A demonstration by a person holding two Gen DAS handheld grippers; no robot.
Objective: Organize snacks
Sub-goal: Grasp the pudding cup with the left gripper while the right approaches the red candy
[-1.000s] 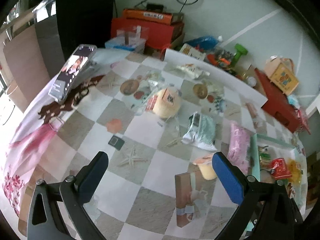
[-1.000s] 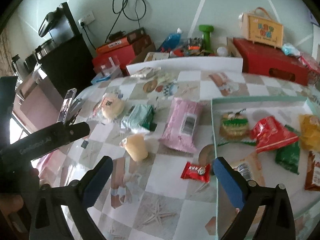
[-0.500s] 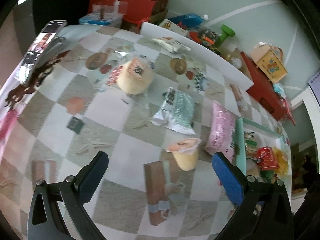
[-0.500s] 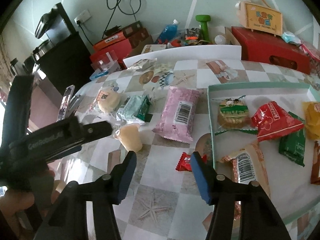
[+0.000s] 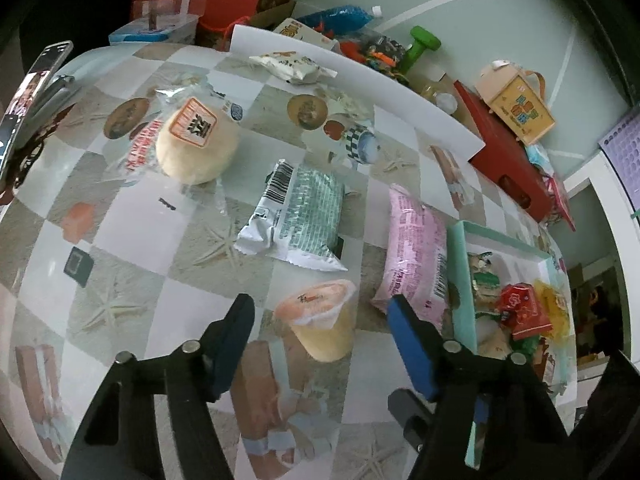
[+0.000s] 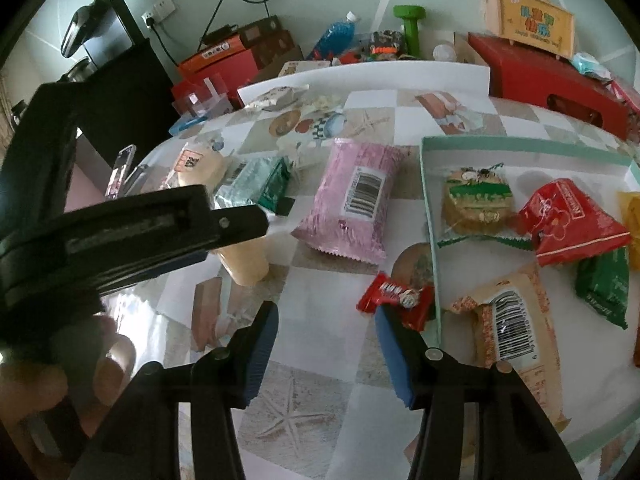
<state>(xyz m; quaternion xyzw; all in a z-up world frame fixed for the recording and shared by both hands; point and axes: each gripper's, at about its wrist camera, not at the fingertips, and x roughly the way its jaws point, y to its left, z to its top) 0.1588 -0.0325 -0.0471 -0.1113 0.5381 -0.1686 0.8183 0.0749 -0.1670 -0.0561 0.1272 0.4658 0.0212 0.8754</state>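
Note:
My left gripper (image 5: pixel 320 316) is open, its jaws on either side of a sealed yellow jelly cup (image 5: pixel 320 320) lying on the checkered tablecloth. The cup also shows in the right wrist view (image 6: pixel 244 262), partly behind the left gripper's body. My right gripper (image 6: pixel 326 320) is open and empty, with a small red candy wrapper (image 6: pixel 394 296) just beyond its right finger. A teal-rimmed tray (image 6: pixel 430 216) on the right holds several snack packs. A pink pack (image 6: pixel 350 198), a green-white pack (image 5: pixel 298 212) and a round bun pack (image 5: pixel 196 140) lie loose on the table.
A white snack bag (image 5: pixel 290 65) lies at the table's far edge by a white board (image 5: pixel 400 80). A phone on a stand (image 5: pixel 28 92) is at the far left. Red boxes (image 6: pixel 548 76), a green dumbbell (image 6: pixel 408 20) and a blue bottle stand behind the table.
My left gripper moved forward and right to the jelly cup and narrowed around it. My right gripper narrowed its jaws and moved closer to the red candy wrapper.

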